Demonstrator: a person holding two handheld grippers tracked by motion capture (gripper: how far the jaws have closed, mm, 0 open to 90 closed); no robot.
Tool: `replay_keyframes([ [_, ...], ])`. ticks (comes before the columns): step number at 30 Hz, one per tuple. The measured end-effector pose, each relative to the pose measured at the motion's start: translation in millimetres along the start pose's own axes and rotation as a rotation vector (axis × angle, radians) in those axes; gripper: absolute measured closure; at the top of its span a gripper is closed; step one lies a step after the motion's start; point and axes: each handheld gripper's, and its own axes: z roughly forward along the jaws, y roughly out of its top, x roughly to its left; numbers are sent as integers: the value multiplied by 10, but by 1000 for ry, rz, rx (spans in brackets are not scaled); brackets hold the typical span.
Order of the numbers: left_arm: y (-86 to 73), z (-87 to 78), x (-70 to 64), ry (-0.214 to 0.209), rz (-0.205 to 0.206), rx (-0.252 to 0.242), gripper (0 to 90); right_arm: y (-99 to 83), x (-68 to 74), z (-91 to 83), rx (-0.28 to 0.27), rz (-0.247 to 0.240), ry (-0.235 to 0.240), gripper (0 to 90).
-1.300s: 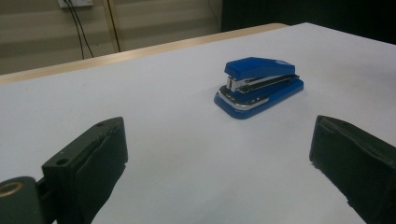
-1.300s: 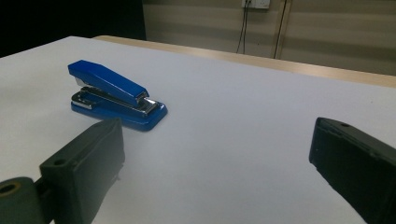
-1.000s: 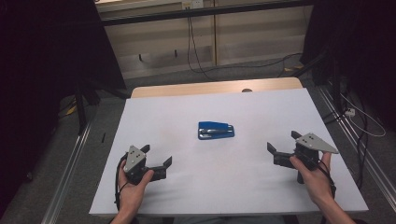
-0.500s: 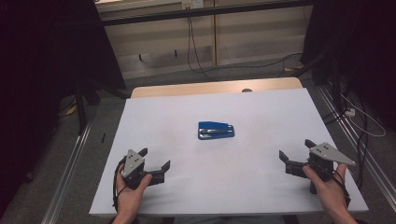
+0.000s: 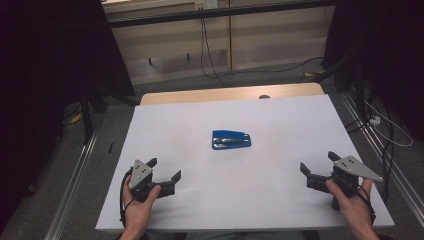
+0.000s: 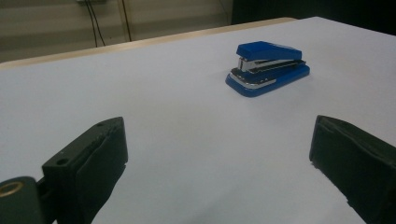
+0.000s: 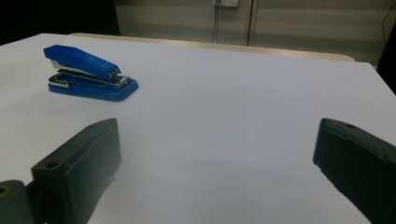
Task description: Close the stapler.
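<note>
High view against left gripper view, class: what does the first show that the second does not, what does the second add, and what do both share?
High view alone: both hands, the left tongs and right tongs held open at the near corners of the table, apart from the blue stapler, plus the grey floor around the table.

Left gripper view alone: a low side-on look at the stapler, showing its silver metal strip between blue top and base, framed between the tongs' two black jaws.

Both: the stapler lying untouched on the white table, and the back wall with cables.

High view overhead, facing forward-down; both gripper views low over the table point(image 5: 280, 165), sharing the stapler point(image 5: 230, 139).
</note>
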Motion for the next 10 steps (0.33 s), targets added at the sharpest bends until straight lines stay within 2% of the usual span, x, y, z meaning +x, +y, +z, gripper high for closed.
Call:
replay_keyframes([
  [10, -1, 73, -37, -10, 13, 28, 44, 5, 18, 37, 0, -8, 14, 12],
])
